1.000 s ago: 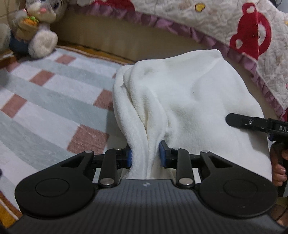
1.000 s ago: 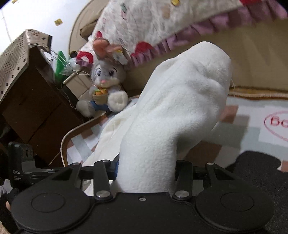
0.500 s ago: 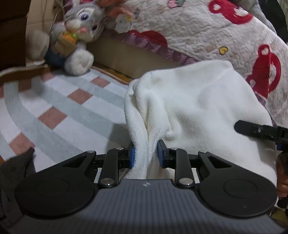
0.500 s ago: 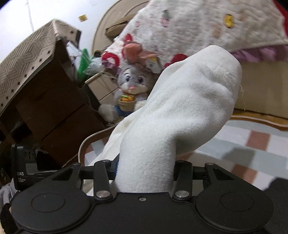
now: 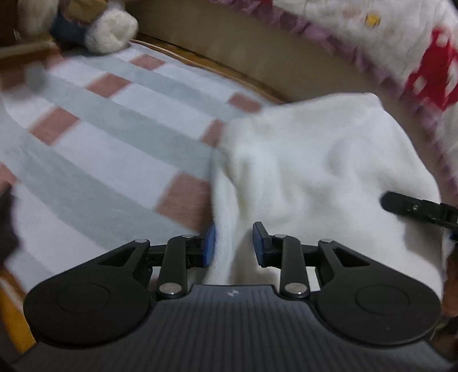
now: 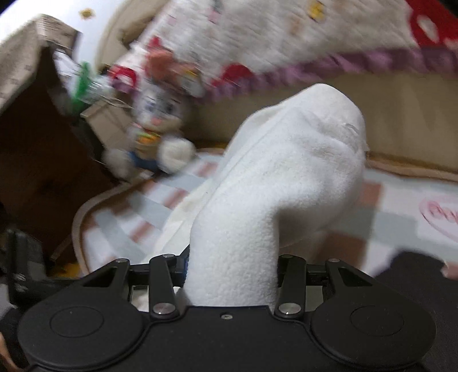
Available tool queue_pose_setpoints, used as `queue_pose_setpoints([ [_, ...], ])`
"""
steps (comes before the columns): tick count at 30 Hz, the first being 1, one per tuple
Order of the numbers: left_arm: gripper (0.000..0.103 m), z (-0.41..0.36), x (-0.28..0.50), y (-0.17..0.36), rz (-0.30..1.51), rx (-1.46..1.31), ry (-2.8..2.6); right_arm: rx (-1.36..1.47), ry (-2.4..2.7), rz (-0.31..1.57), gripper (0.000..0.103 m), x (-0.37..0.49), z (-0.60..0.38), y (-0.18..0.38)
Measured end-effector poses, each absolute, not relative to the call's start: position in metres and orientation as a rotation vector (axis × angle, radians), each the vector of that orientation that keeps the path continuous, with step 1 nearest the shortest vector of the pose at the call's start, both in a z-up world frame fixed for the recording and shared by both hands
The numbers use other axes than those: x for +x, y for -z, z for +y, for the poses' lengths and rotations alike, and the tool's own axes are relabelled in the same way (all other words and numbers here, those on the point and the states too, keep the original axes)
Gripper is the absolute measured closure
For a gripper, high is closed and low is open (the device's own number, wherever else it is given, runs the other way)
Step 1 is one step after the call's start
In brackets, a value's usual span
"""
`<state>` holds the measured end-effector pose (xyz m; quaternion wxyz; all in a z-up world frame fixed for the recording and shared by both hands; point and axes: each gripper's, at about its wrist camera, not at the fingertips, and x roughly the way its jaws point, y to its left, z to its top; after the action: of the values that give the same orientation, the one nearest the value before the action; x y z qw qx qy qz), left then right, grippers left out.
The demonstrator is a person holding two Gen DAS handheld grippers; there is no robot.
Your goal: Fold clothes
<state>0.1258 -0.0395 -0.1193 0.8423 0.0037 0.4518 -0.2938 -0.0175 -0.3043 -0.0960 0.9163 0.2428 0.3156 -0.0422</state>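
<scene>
White fleece garment (image 5: 315,177) dominates both wrist views; both frames blurred.

Left wrist view, left to right: checked rug (image 5: 94,148) in pale grey, white and dusty pink across the floor. Plush toy (image 5: 108,25) at the top left edge, only its lower part in frame. Low beige bed base (image 5: 229,43) behind the rug, a quilted cover (image 5: 400,37) with red motifs and purple trim draped over it. The garment lies bunched on the rug at centre-right, one fold running down between the blue pads of the left gripper (image 5: 233,246). Its jaws are opening; the left pad (image 5: 210,246) touches the fold, the right pad stands just clear of it. The other gripper's black finger (image 5: 412,206) pokes in from the right edge, over the fleece.

Right wrist view, left to right: brown cabinet (image 6: 37,137) with a patterned cloth on top, plush toy (image 6: 154,128) seated near it on the rug (image 6: 400,206). Thick roll of the garment (image 6: 272,183) rises from the right gripper (image 6: 232,274), clamped tight, fleece filling the gap between the fingers. The rest of the garment trails down left onto the rug. Quilted cover (image 6: 286,37) hangs across the top.
</scene>
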Motion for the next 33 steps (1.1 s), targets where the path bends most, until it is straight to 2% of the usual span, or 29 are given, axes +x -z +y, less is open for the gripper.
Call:
queue_pose_setpoints([
  [1, 0.069, -0.036, 0.122, 0.114, 0.937, 0.041, 0.577, 0.518, 0.118, 0.684, 0.053, -0.018, -0.311, 0.108],
  [2, 0.058, -0.028, 0.118, 0.109, 0.923, 0.035, 0.552, 0.555, 0.139, 0.703, 0.052, -0.021, -0.319, 0.118],
  [4, 0.048, -0.008, 0.113, 0.103, 0.926, -0.080, 0.557, 0.641, 0.174, 0.733, 0.050, -0.028, -0.336, 0.137],
  [6, 0.045, 0.003, 0.106, 0.107, 0.965, -0.179, 0.568, 0.723, 0.166, 0.728, 0.048, -0.037, -0.351, 0.149],
  [12, 0.043, 0.002, 0.082, 0.132, 1.101, -0.323, 0.573, 0.654, 0.165, 0.729, 0.043, -0.045, -0.347, 0.156],
  [18, 0.041, 0.017, 0.051, 0.124, 1.022, -0.526, 0.473, 0.696, 0.172, 0.721, 0.041, -0.045, -0.354, 0.157],
  [21, 0.039, 0.019, 0.031, 0.113, 0.979, -0.504, 0.466, 0.750, 0.174, 0.721, 0.039, -0.046, -0.357, 0.158],
  [22, 0.035, 0.018, 0.022, 0.107, 0.954, -0.471, 0.464, 0.774, 0.174, 0.722, 0.038, -0.048, -0.359, 0.159],
  [23, 0.026, 0.015, 0.011, 0.102, 0.912, -0.436, 0.476, 0.801, 0.174, 0.722, 0.038, -0.050, -0.361, 0.160],
  [25, 0.015, 0.009, -0.005, 0.099, 0.864, -0.416, 0.509, 0.860, 0.169, 0.723, 0.036, -0.057, -0.364, 0.163],
  [26, 0.013, 0.006, -0.011, 0.099, 0.848, -0.406, 0.523, 0.889, 0.163, 0.724, 0.035, -0.060, -0.365, 0.165],
  [33, 0.013, -0.010, 0.027, 0.150, 0.988, -0.503, 0.379, 0.991, 0.156, 0.717, 0.034, -0.064, -0.365, 0.176],
])
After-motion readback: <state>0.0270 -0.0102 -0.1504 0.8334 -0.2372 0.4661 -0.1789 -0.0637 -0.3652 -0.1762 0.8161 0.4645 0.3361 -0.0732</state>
